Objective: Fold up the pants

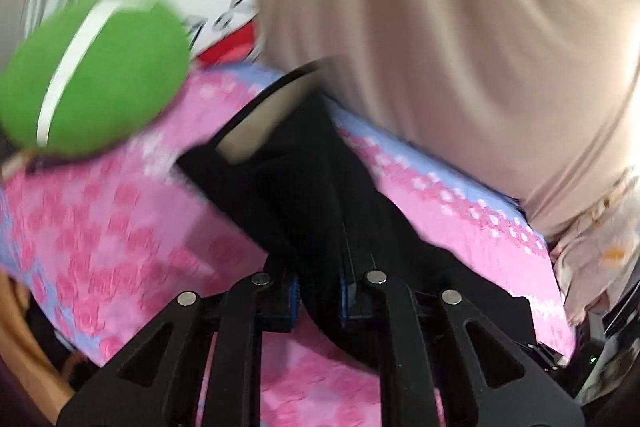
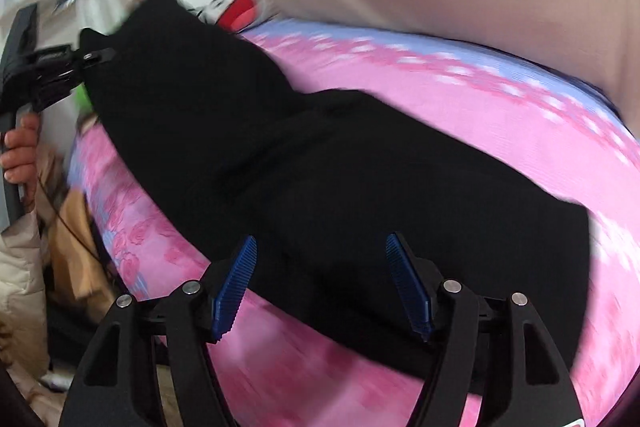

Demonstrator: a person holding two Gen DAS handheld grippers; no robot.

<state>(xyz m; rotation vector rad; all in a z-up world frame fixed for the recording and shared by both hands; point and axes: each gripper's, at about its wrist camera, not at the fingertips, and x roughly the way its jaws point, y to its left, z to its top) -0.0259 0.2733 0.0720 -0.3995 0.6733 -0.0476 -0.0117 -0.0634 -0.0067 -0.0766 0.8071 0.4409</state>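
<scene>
Left tool (image 1: 318,301) clamps black pants (image 2: 320,167), lengthwise away.

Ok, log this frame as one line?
stage: fold underway | left gripper: shut on black pants | right gripper: open, over pants | surface: pink bedspread

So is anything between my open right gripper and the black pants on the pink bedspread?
Nothing visible: the right gripper sits open directly over the black pants, while the left gripper already grips their far end.
</scene>
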